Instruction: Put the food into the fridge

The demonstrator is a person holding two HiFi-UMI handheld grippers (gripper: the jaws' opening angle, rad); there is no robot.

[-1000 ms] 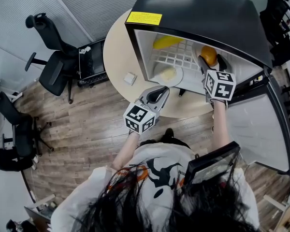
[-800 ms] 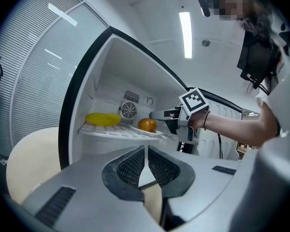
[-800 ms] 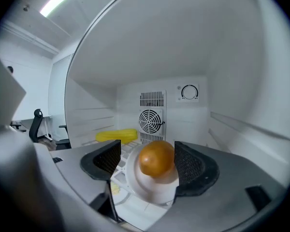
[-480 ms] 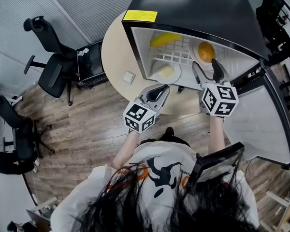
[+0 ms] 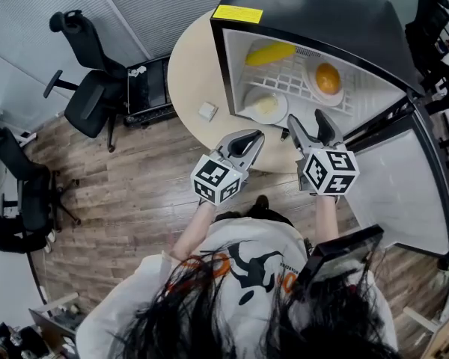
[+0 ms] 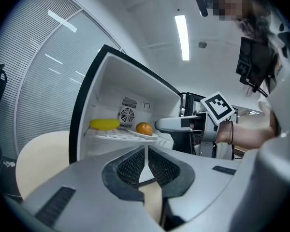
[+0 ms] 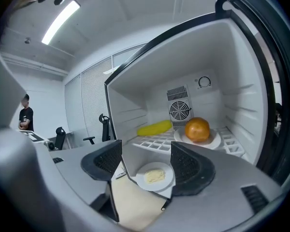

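Observation:
A black mini fridge stands open on a round beige table. On its white wire shelf lie a yellow corn-like food and an orange on a white plate. Below the shelf sits a plate of pale food. My right gripper is open and empty, just outside the fridge front, aimed at the pale food. My left gripper is shut and empty, over the table's near edge, left of the right one.
The fridge door hangs open to the right. A small white object lies on the table left of the fridge. Office chairs and a black box stand on the wood floor at left. A person stands far off.
My right gripper has let go of the orange's plate on the shelf and drawn back out of the fridge, jaws open. The left gripper has stayed put.

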